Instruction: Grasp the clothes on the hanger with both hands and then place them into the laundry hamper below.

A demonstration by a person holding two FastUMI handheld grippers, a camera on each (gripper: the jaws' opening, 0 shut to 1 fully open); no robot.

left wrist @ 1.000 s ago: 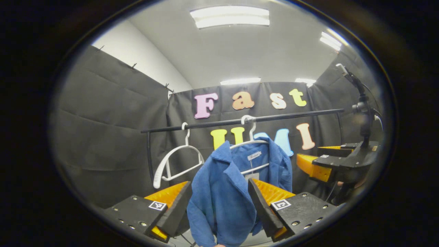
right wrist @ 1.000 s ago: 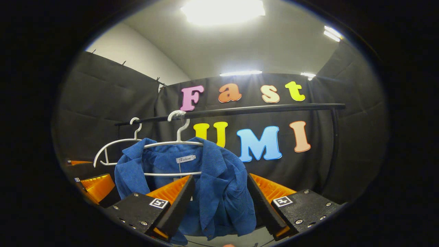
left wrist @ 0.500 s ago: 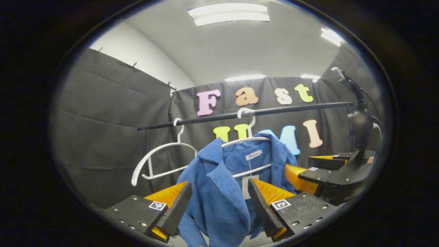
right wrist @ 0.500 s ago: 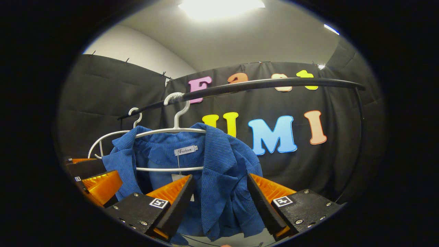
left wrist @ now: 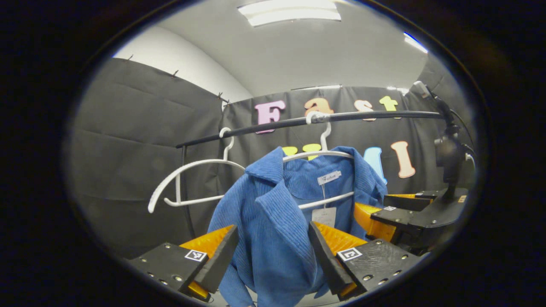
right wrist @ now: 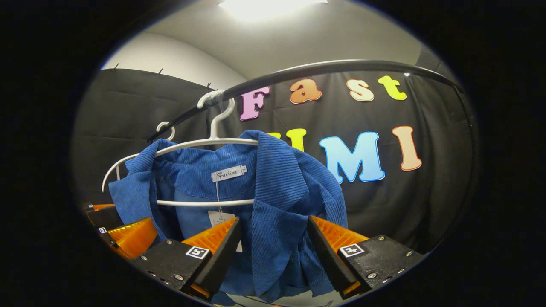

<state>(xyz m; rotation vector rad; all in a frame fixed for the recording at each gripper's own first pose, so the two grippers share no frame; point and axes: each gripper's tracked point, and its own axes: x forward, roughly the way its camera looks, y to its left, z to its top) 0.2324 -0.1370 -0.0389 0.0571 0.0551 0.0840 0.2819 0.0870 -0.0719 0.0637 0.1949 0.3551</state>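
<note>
A blue corduroy jacket [left wrist: 273,221] [right wrist: 277,187] hangs on a white hanger [left wrist: 315,155] [right wrist: 204,143] from a black rail [left wrist: 273,125] [right wrist: 324,68]. In the left gripper view, my left gripper [left wrist: 273,258] is open, and the jacket's left front panel hangs between its spread fingers. In the right gripper view, my right gripper [right wrist: 273,253] is open too, with the jacket's right lapel and front hanging between its fingers. Each gripper also shows at the edge of the other's view: the right gripper [left wrist: 396,215] and the left gripper [right wrist: 123,234].
An empty white hanger [left wrist: 192,179] hangs on the rail left of the jacket, and its hook [right wrist: 164,128] peeks out behind the jacket. A black upright post [left wrist: 183,187] holds the rail's left end. Black cloth walls close in behind and on both sides.
Both grippers have moved in toward the jacket, which looms larger and sits deeper between each pair of fingers. The rail sits higher in both views. Both stay open.
</note>
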